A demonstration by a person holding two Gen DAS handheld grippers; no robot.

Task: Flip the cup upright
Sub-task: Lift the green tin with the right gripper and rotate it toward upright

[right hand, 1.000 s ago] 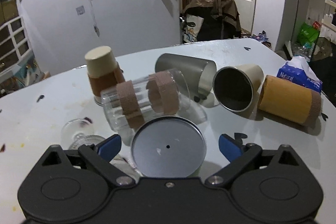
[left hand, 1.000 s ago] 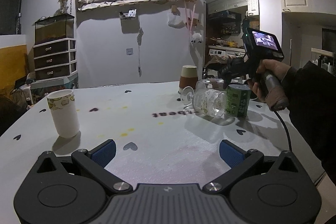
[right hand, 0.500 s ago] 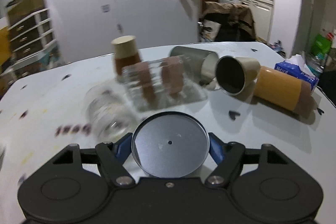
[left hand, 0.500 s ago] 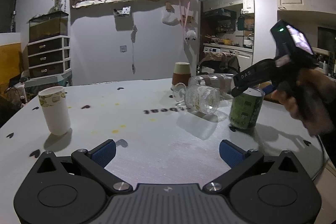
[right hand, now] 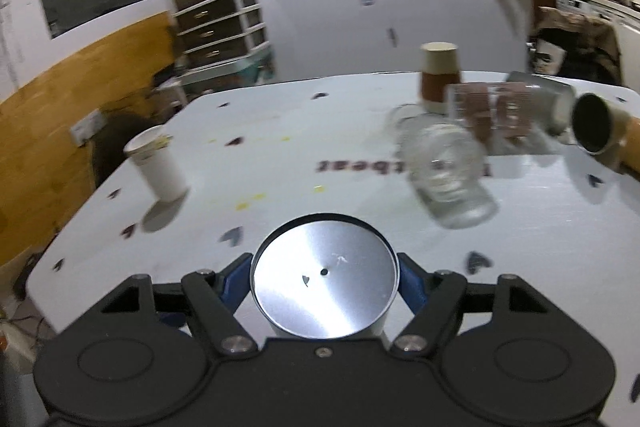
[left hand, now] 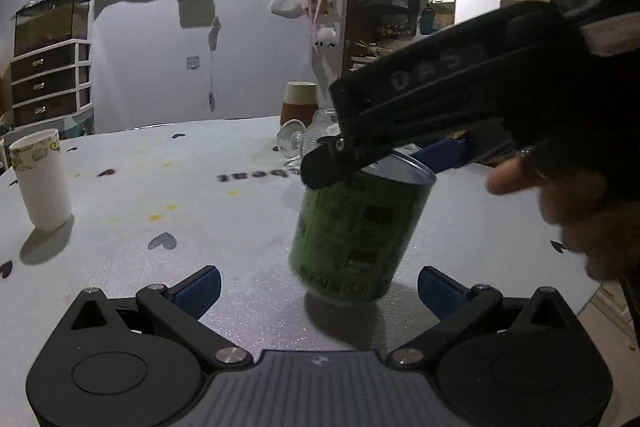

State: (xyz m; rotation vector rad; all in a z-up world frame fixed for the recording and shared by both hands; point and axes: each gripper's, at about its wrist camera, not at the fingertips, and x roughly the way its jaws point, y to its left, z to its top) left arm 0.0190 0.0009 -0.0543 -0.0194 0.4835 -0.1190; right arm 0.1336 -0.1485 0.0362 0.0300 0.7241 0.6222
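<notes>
r gripper (right hand: pixel 325 281) fingers clamped on green cup (left hand: pixel 356 231), closed end up, tilted, base near bench (left hand: pixel 200 187). l gripper (left hand: pixel 318 289) fingers spread, holding nothing.

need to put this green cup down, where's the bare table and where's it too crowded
Bare table runs between the white paper cup and the lying ribbed glass. The far right is crowded: brown-sleeved cup, taped glass and metal cup bunched together. The right gripper holds the green cup.
</notes>
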